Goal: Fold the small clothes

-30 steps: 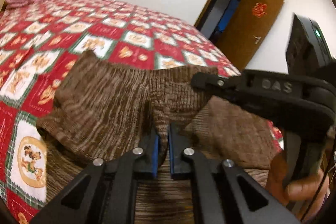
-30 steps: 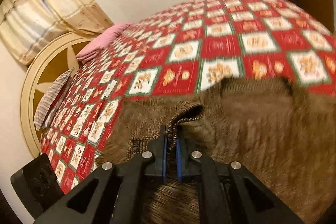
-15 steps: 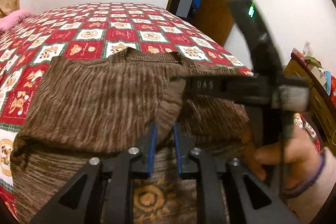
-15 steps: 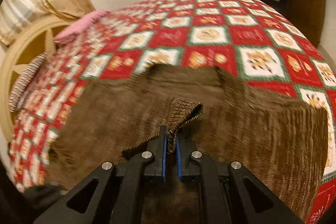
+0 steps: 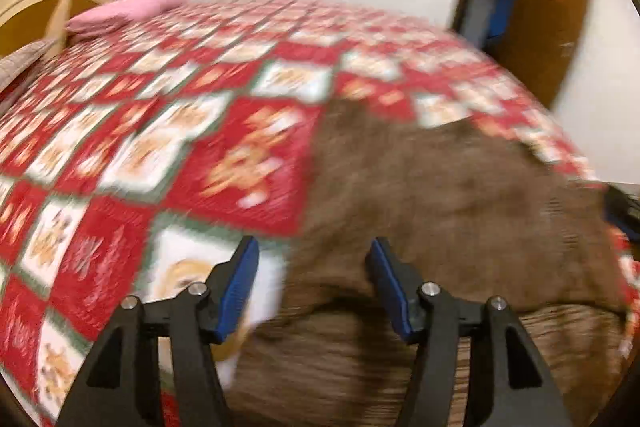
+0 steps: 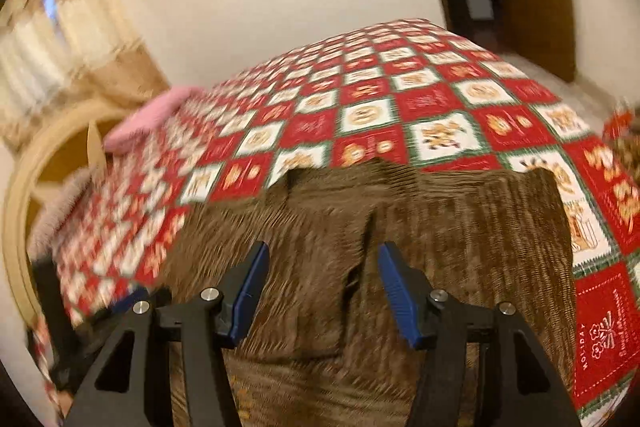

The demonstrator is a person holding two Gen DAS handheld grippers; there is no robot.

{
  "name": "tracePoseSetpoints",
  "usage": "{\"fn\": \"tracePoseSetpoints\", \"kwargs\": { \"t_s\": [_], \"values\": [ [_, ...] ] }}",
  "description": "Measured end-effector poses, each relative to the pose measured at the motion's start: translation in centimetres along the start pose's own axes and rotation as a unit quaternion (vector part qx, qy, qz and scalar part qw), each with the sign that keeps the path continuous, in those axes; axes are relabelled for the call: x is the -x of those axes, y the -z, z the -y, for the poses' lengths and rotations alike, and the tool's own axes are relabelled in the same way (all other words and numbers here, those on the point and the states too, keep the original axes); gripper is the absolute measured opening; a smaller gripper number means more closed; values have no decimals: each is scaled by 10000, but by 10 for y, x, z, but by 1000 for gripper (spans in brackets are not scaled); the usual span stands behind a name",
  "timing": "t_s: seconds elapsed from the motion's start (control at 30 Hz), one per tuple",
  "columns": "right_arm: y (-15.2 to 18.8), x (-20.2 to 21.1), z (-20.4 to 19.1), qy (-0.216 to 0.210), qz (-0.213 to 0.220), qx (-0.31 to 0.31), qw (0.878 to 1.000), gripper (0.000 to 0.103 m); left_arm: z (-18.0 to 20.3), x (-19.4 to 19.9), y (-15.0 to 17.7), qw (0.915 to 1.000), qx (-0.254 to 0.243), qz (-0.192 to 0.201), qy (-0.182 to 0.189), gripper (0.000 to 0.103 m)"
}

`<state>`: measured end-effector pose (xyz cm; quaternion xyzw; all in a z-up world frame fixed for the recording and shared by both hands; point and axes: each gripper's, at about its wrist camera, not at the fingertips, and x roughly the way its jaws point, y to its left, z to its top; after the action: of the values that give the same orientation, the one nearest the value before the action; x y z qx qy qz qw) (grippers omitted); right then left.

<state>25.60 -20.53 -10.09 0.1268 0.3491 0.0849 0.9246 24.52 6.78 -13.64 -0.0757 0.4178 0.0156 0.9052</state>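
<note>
Lettering first, from the left wrist view: a red emblem on the brown door (image 5: 554, 15) is too blurred to read. Left gripper (image 5: 313, 281) has its jaws opening, blue pads (image 5: 240, 291) wide apart, nothing pinched between them. Brown knit sweater (image 5: 452, 195) lies on the bed just beyond and below the fingers, its left edge running between the two pads, most of its bulk off to the right. Fuzzy, ribbed knit, folded over itself with a layered edge low in the frame. Under it, a quilted bedspread (image 5: 132, 155) of red and white squares with gingerbread-style figures. Pink pillow (image 5: 128, 9) sits far back by a curved cream headboard (image 5: 36, 3).

Over to the right wrist view: the word "HOLIDAY" reads on a red square of the bedspread (image 6: 596, 323) at lower right. Right gripper (image 6: 322, 285) also opening, pads clear of the cloth. The sweater (image 6: 440, 219) spreads directly under and ahead of it, a folded flap with a vertical edge lying between the fingers, ribbing clearly visible. Neckline notch shows at the far edge. Beige curtain (image 6: 68, 39) hangs at left.
</note>
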Motion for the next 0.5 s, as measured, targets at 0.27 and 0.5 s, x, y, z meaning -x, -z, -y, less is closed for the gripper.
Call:
{"fn": "tracePoseSetpoints", "kwargs": {
  "t_s": [0.27, 0.5],
  "values": [
    [34, -47, -27, -309, -867, 303, 9953, 54, -14, 9, 5, 9996, 29, 113, -275, 54],
    [26, -12, -18, -2, -230, 376, 9990, 54, -13, 24, -5, 9998, 106, 23, 162, 56]
  ]
}}
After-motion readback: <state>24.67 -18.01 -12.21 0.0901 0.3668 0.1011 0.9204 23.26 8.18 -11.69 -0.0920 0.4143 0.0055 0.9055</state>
